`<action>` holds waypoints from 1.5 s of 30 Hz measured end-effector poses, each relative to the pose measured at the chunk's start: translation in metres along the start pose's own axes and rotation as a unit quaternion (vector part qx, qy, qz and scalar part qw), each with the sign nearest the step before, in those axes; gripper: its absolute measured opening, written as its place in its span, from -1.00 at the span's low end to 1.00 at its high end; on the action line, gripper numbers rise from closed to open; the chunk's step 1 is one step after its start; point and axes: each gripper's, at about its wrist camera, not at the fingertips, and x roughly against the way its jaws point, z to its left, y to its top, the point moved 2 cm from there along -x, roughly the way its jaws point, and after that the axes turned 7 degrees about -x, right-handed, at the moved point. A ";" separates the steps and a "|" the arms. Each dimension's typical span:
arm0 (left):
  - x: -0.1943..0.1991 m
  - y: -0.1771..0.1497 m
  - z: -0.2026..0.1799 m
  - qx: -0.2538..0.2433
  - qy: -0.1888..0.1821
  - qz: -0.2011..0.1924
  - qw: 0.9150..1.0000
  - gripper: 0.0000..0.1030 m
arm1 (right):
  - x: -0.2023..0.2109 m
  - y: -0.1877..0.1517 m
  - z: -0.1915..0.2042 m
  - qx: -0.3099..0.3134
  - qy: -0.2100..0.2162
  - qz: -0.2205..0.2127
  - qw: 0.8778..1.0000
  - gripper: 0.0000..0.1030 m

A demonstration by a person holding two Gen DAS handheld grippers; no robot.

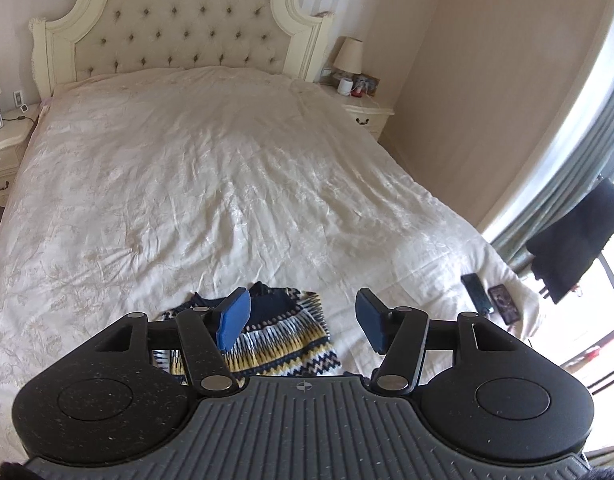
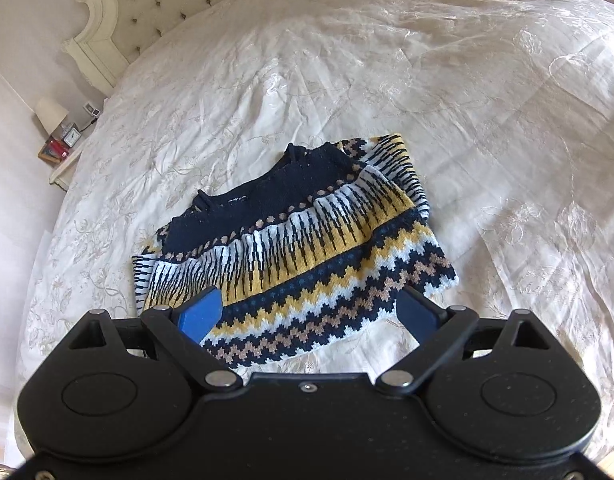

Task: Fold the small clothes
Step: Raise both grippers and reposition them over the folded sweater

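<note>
Big cream bed (image 1: 211,184) with a tufted headboard (image 1: 179,20), your knitted sweater (image 2: 295,236) lying folded near its front edge, your left gripper (image 1: 303,318) above it with fingers apart and empty, your right gripper (image 2: 311,314) low over the hem, fingers wide apart, holding nothing

one sweater (image 2: 291,236), two lamps (image 1: 349,55), two phones (image 1: 477,293).

Left wrist view: sweater (image 1: 283,332) lies on bed cover (image 1: 211,184) at 6 o'clock, near the foot edge. Headboard (image 1: 179,28) at 12. Nightstand (image 1: 367,114) with lamp (image 1: 349,56) on it at 1; second nightstand (image 1: 5,148) at 9. Remote (image 1: 477,292) and phone (image 1: 504,303) side by side on the cover at 4, well right of the sweater.
</note>
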 end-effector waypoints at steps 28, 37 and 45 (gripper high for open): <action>-0.054 0.034 -0.114 0.079 0.024 0.016 0.996 0.11 | -0.015 0.062 -0.070 0.060 0.045 0.035 0.997 0.84; -0.110 0.058 -0.123 0.091 0.101 -0.001 0.991 0.13 | -0.042 0.093 -0.101 0.084 0.045 0.050 0.994 0.84; -0.217 0.009 -0.049 0.130 0.186 0.029 0.974 0.13 | -0.076 0.113 -0.120 0.095 0.050 0.076 0.991 0.85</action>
